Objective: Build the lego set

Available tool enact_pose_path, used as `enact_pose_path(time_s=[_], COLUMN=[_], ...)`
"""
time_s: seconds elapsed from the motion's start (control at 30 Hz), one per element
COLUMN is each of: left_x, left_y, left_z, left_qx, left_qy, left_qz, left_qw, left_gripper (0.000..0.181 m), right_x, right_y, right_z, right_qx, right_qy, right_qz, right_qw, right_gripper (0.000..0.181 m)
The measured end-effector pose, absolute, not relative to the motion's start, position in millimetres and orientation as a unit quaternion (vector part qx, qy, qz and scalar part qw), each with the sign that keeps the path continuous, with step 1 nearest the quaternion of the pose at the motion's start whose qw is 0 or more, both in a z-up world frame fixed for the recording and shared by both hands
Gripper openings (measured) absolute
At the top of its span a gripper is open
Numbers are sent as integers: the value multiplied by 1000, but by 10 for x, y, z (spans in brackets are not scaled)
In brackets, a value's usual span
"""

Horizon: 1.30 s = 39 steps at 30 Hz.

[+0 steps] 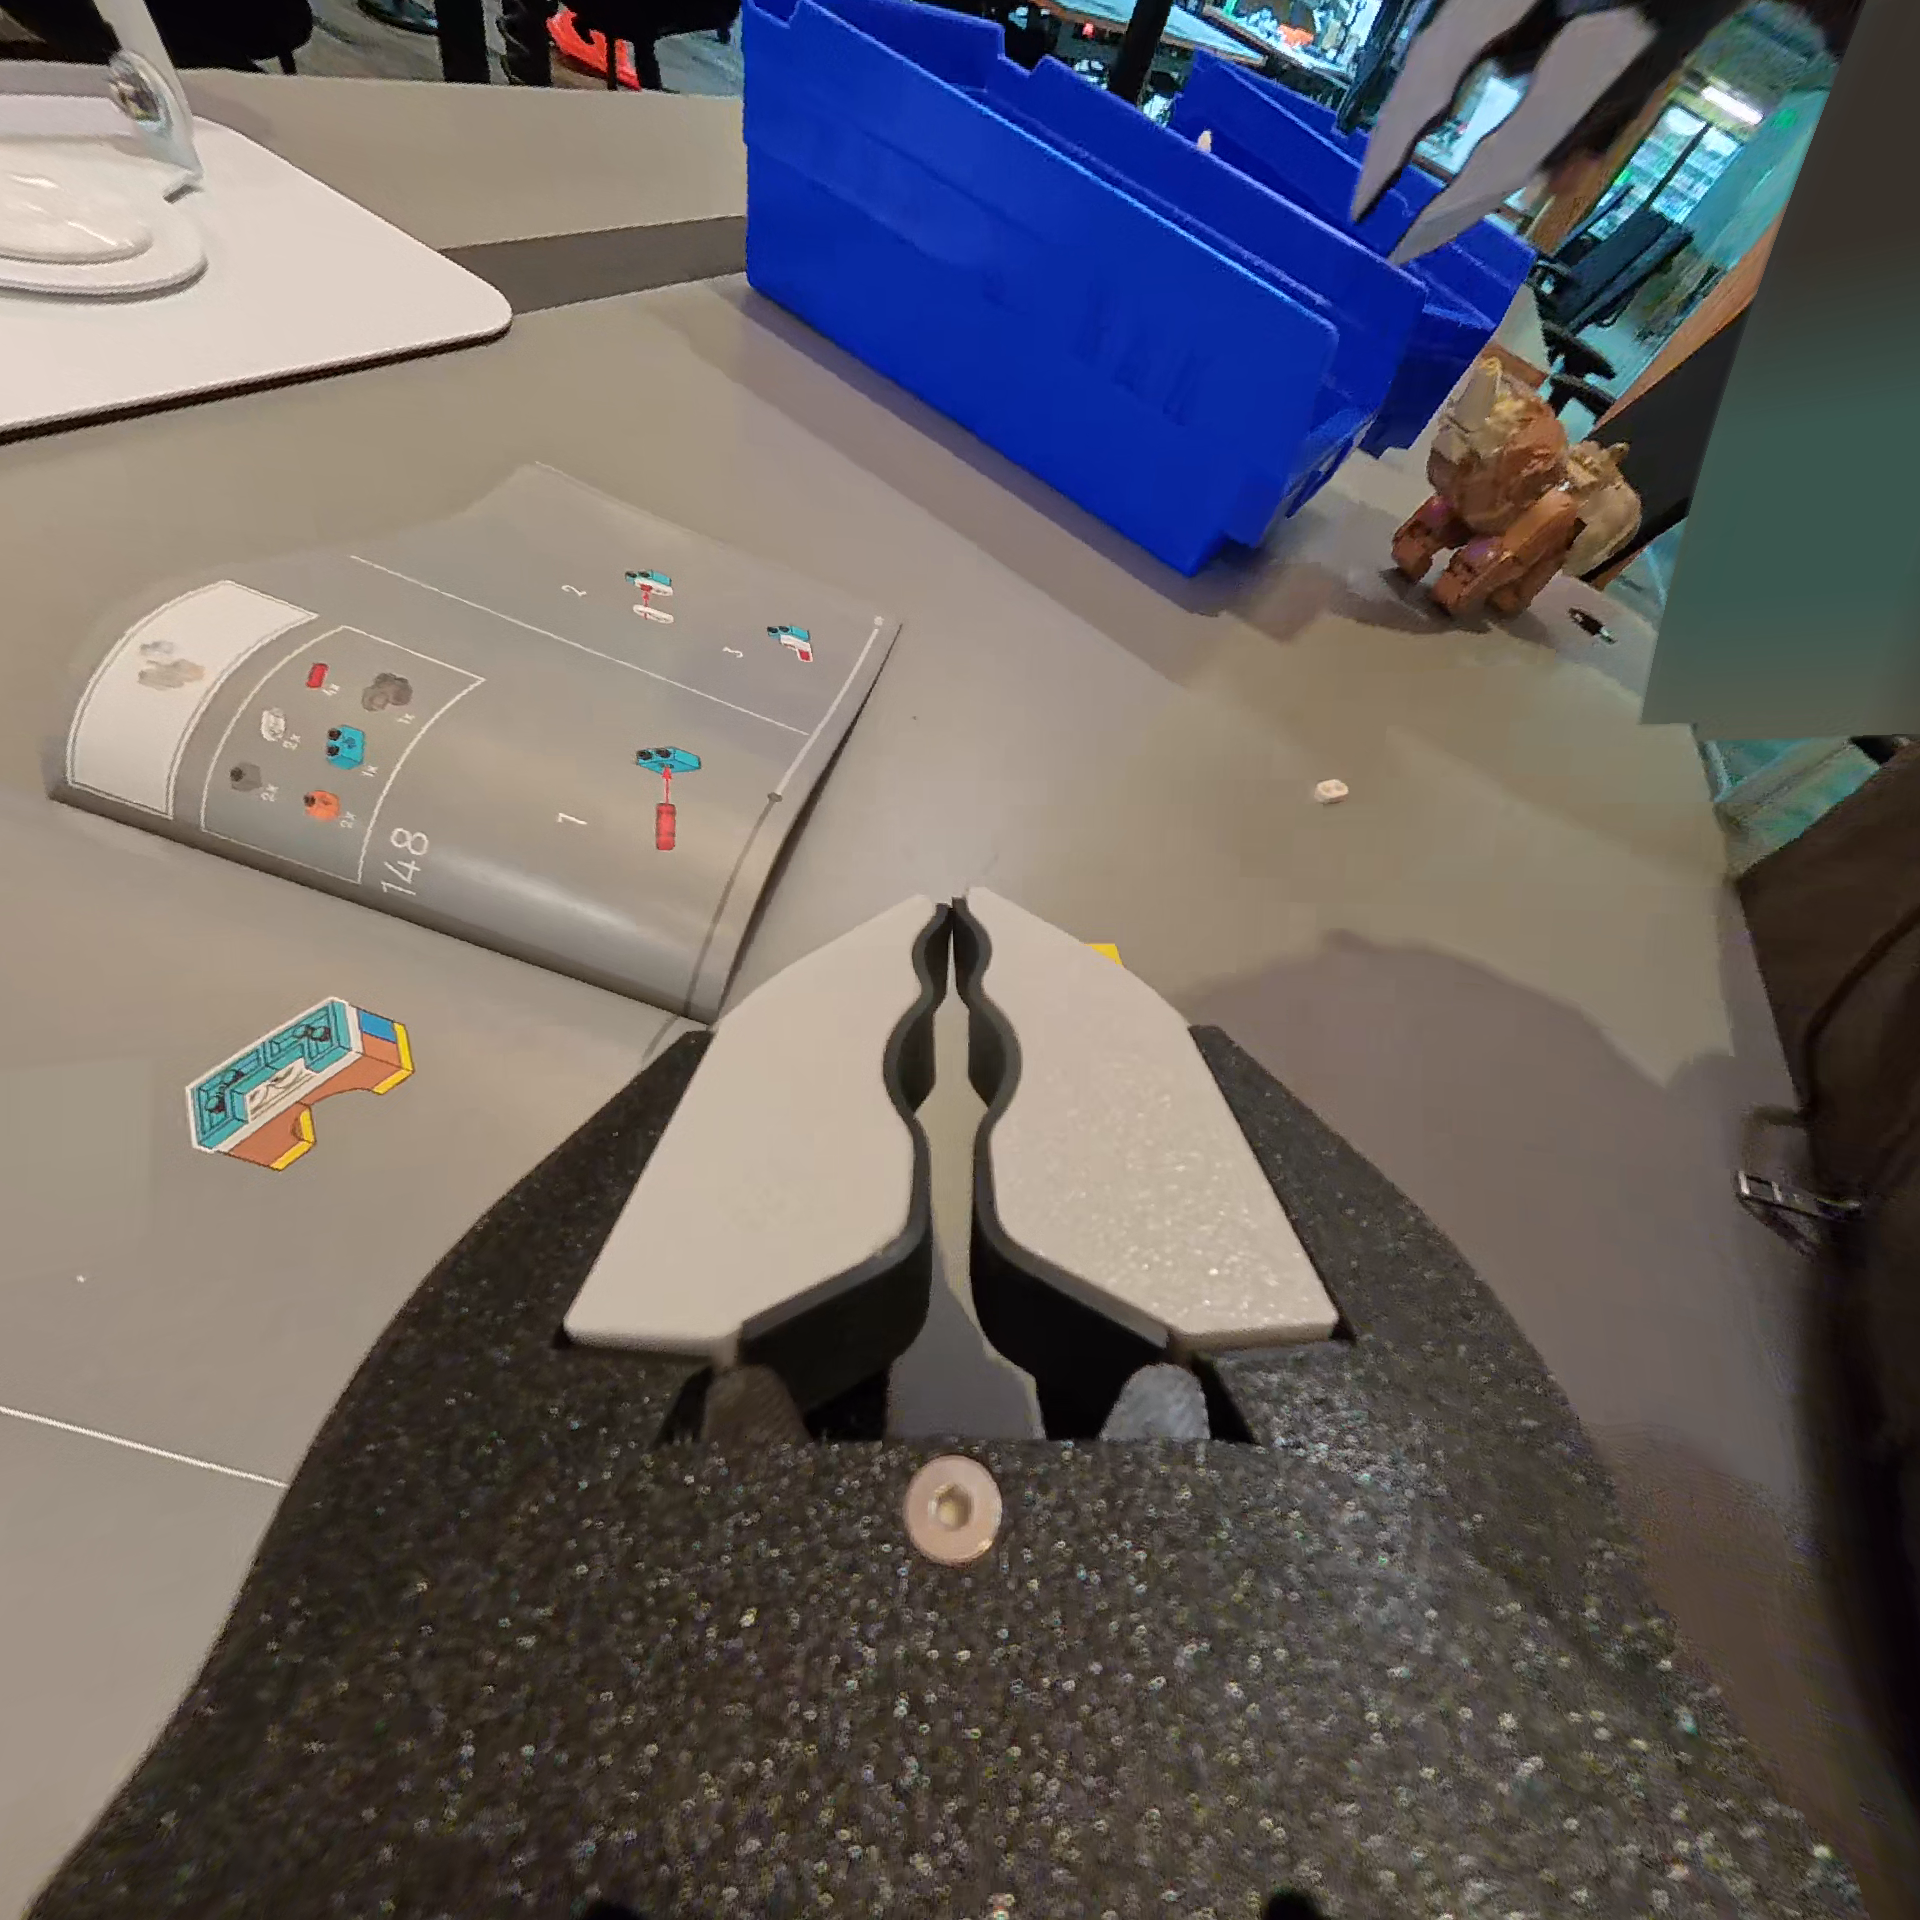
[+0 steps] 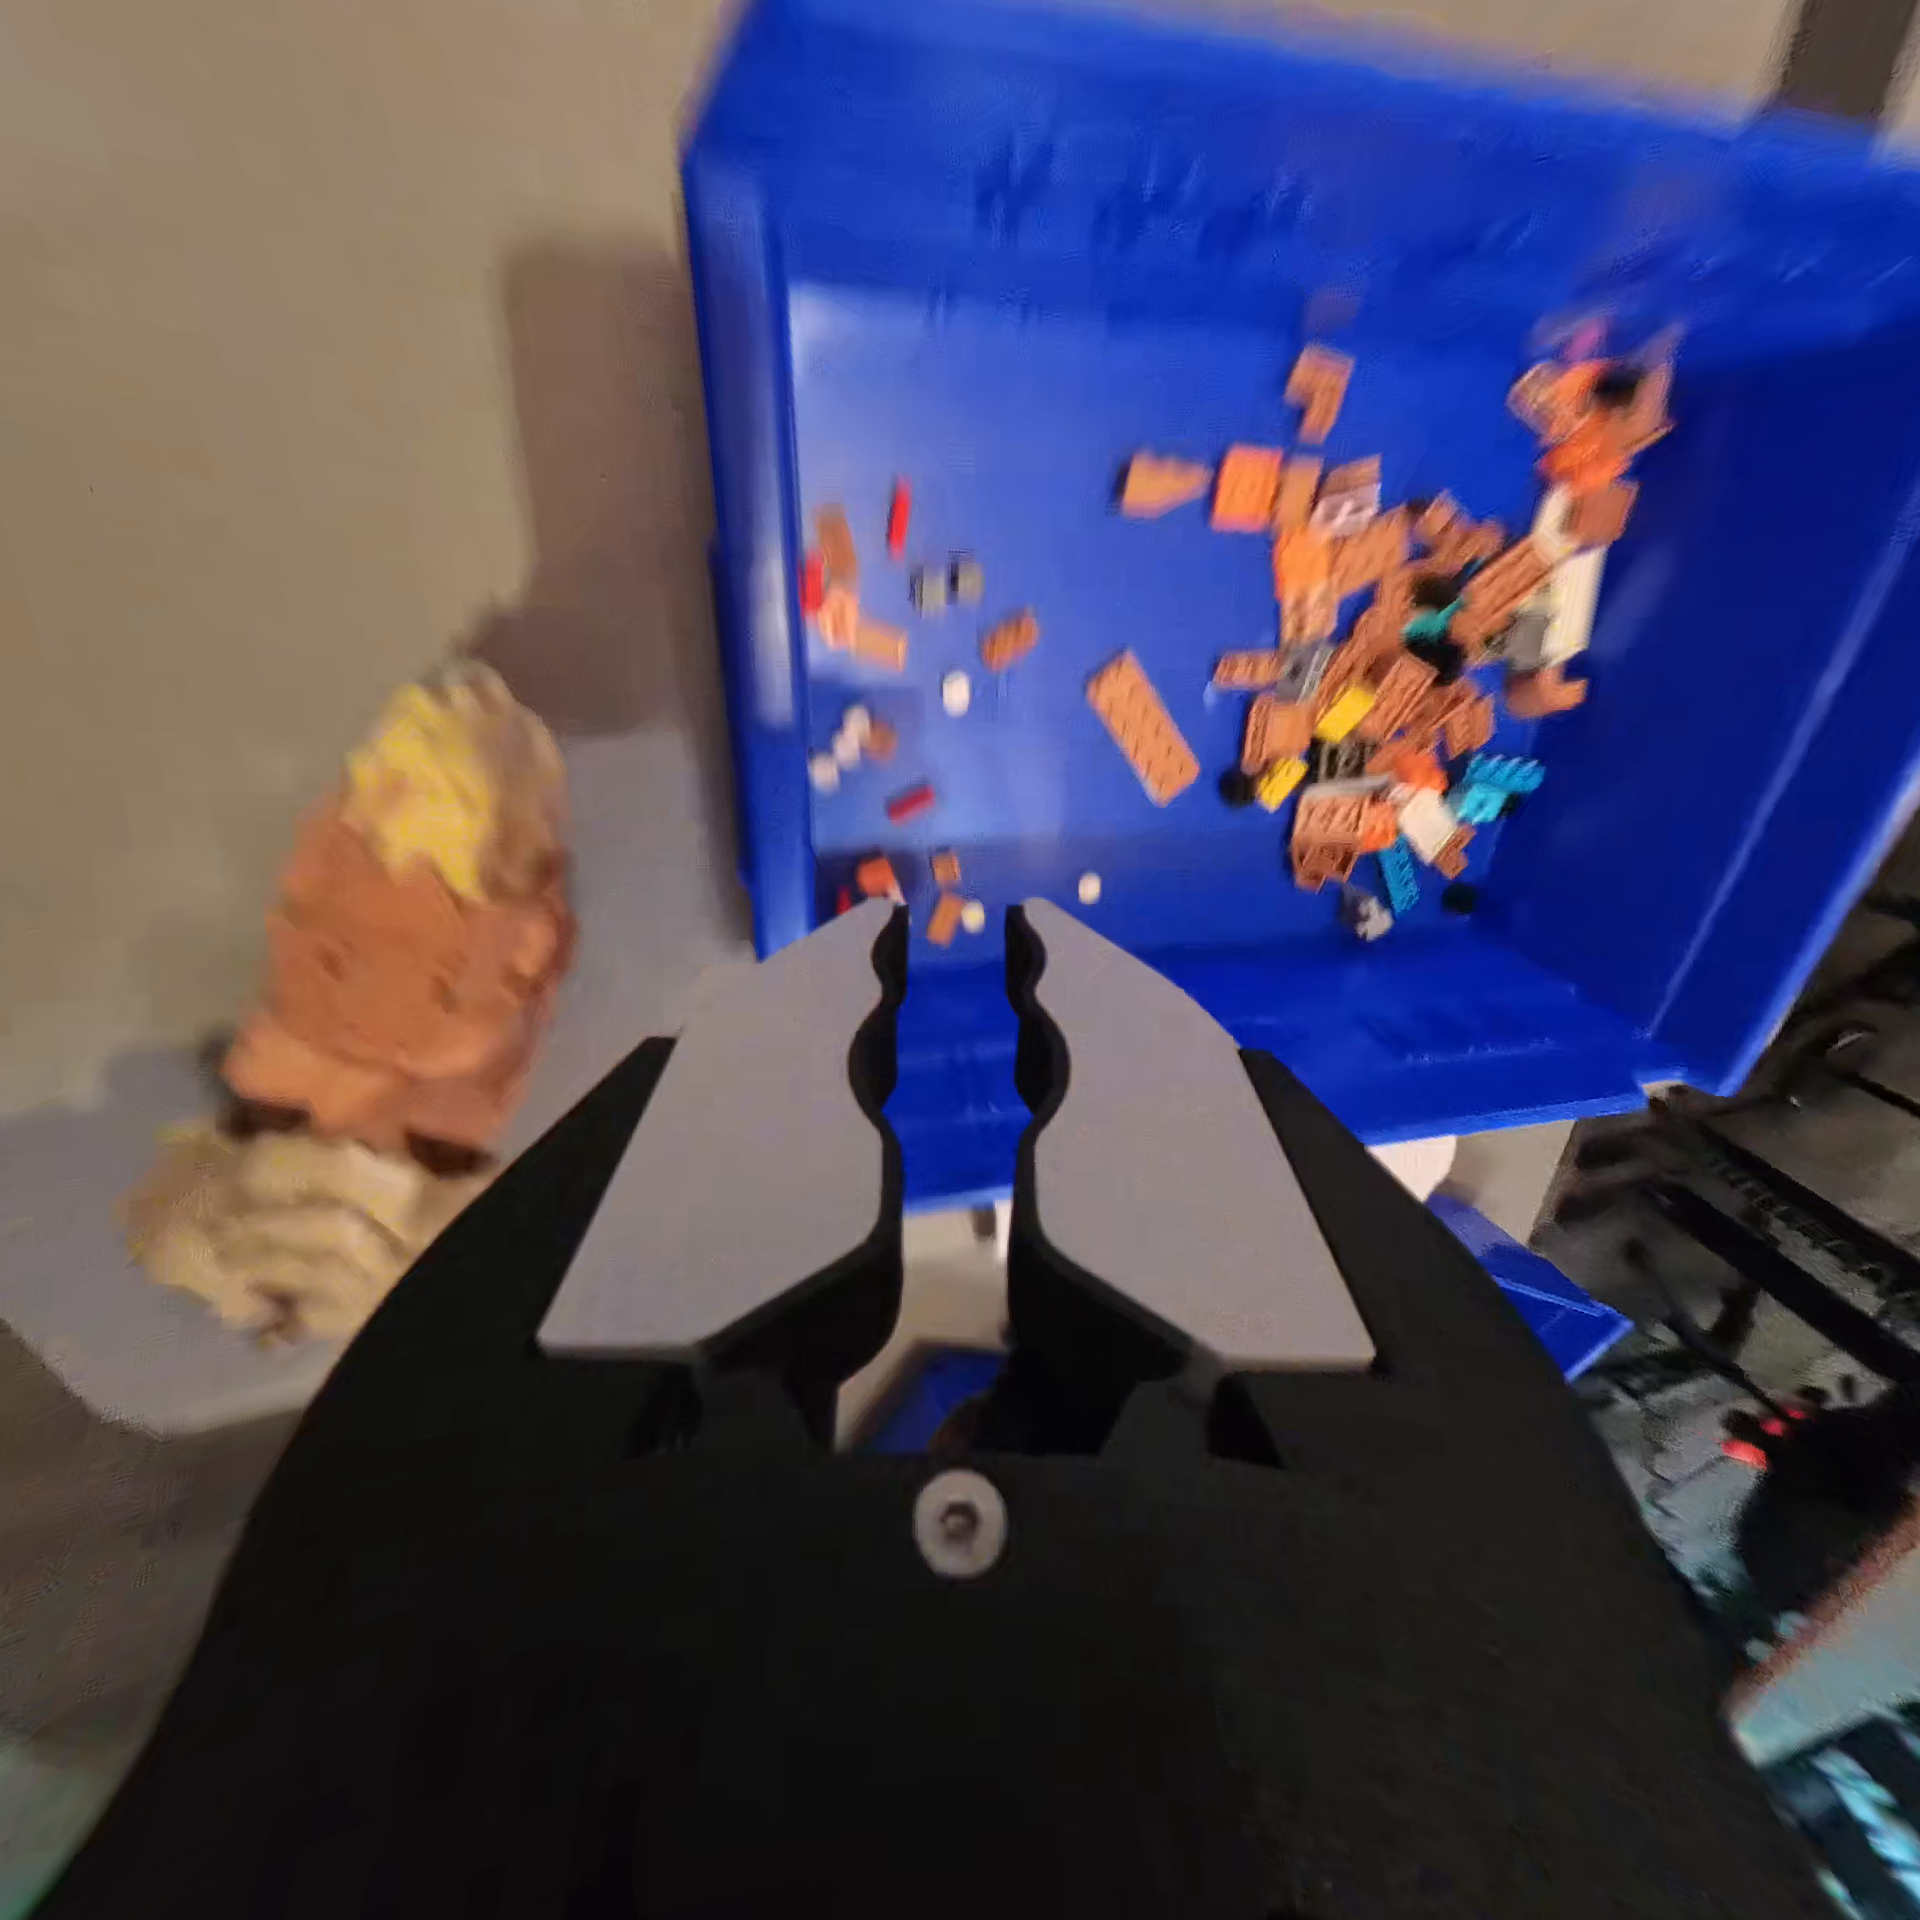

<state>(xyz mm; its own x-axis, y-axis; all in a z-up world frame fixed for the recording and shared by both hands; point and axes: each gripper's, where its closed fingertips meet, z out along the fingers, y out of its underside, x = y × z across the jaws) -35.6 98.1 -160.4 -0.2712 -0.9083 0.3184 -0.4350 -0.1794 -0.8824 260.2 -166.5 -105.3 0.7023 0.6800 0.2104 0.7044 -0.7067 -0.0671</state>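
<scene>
My left gripper (image 1: 954, 909) is shut, low over the grey table, with nothing visible between its tips. A yellow piece (image 1: 1101, 951) peeks out from behind its right finger. An open instruction booklet (image 1: 468, 727) lies ahead to the left, with a small teal-and-orange build (image 1: 301, 1081) in front of it. My right gripper (image 2: 956, 914) is open by a narrow gap and empty, above the near edge of a blue bin (image 2: 1039, 208) that holds several loose bricks (image 2: 1351, 675), mostly brown and orange. It also shows in the left wrist view (image 1: 1455, 135). That view is blurred.
A brown and tan brick figure (image 1: 1496, 509) stands beside the blue bins (image 1: 1039, 312); it also shows in the right wrist view (image 2: 405, 935). A small white piece (image 1: 1330, 792) lies on the table. A white mat (image 1: 260, 301) is at the far left. Dark equipment (image 2: 1714, 1299) sits right of the bin.
</scene>
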Motion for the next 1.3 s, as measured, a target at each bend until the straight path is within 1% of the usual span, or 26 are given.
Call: enact_pose_path(time_s=[0.1, 0.2, 0.3, 0.4, 0.53, 0.93, 0.97, 1.17, 1.3], left_x=[-347, -330, -325, -317, -312, -321, -316, -318, -319], left_y=[984, 1001, 1048, 1063, 1062, 1043, 1041, 1038, 1033], left_z=[-1622, -1633, -1626, -1630, -1637, -1632, -1636, -1636, -1637], left_qx=[-562, -569, -578, -584, -585, -578, -578, -576, -575], left_qy=[601, 596, 586, 583, 583, 589, 589, 591, 592], left_qz=[-527, -527, -524, -519, -519, -520, -520, -519, -519], left_qw=[212, 209, 220, 224, 220, 222, 222, 223, 222], left_gripper=[0, 0, 0, 0, 0, 0, 0, 0, 0], right_x=[2794, 2723, 2697, 2730, 2855, 3023, 3034, 3046, 3043], right_y=[-1695, -1657, -1725, -1848, -1947, -2046, -2050, -2041, -1945], right_z=[-1297, -1538, -1748, -1894, -2015, -2116, -2116, -2124, -1999], right_qx=[-898, -877, -859, -850, -846, -834, -833, -835, -854], right_qy=[-437, -479, -500, -498, -493, -494, -495, -494, -483], right_qz=[-42, 31, 78, 107, 104, 55, 51, 35, 23], right_qw=[13, -20, -78, -132, -176, -239, -243, -240, -190], right_gripper=[17, 14, 11, 9, 7, 10, 8, 5, 5])
